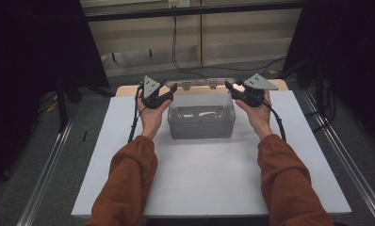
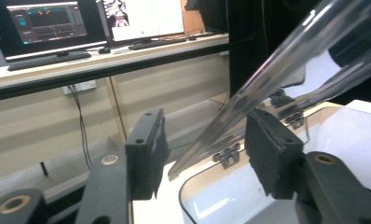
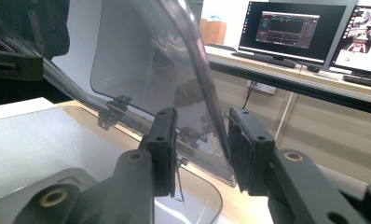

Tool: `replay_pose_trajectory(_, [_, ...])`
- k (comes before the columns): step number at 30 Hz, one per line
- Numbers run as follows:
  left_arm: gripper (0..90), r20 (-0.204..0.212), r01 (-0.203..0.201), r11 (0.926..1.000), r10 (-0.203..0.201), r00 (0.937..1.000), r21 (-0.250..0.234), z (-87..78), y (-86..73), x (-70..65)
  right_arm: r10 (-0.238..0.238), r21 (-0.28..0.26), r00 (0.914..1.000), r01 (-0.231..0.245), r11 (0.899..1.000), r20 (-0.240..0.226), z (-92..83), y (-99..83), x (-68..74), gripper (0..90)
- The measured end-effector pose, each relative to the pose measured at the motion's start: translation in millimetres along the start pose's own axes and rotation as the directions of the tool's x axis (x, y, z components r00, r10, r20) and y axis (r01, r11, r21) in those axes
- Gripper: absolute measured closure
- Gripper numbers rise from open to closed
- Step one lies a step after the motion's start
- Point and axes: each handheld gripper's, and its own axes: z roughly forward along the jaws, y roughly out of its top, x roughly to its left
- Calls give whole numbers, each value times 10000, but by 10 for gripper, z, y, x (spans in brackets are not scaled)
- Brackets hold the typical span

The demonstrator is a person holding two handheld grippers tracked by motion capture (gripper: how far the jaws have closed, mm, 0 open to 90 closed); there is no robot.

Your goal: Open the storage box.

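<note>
Your view of the room is mostly dark: black curtains close off both sides in the high view, and the floor past the table is dim grey with metal rails running along it. Beyond the table stands a pale wooden bench [image 2: 95, 60] carrying monitors [image 3: 291, 30]; their screens are too small to read.

The table [image 1: 209, 183] is a flat matte white board, and a strip of light wood shows at its far edge. On it, toward the far side between your two hands, sits the clear plastic box [image 1: 201, 123], rectangular with rounded corners. Its walls look smoky grey, and what lies inside cannot be made out through the glare.

The box's lid [image 3: 146, 60] is transparent, hinged on the far rim and raised at a steep tilt. From above it shows only as a thin bright line, so its angle is hard to judge there. Small dark hinges [image 2: 226, 154] sit along the far rim.

Your left gripper [image 2: 204, 154] has the lid's edge passing between its black jaws. A gap shows on each side of the plastic, so the pads are apart and not pressing.

Your right gripper [image 3: 202, 149] also straddles the lid's edge. The pads sit very close to the plastic, and I cannot tell whether they pinch it.

Rust-orange sleeves [image 1: 129, 183] cover both forearms, cut off at the bottom edge.
</note>
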Motion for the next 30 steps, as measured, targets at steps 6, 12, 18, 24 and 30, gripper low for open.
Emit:
replay_pose_trajectory(6, [482,61,16,10000,-17,10000,61,72,-1,8,105,-32,9999,-105,9999,56,36,28,-23,641])
replay_pose_trajectory(12, [563,222,103,9999,-105,9997,111,99,-11,10,189,35,9997,-190,9998,127,75,11,-49,613])
replay_pose_trajectory(18, [592,261,298,9995,-300,9992,98,133,-27,50,15,-36,9999,-14,10000,146,121,18,-36,626])
replay_pose_trajectory(24, [596,241,202,9998,-204,9995,92,165,-9,74,263,-44,9996,-262,9996,112,178,23,-71,612])
replay_pose_trajectory(30, [593,243,76,9998,-81,9997,203,183,4,89,295,258,9995,-297,9992,93,253,-12,-98,605])
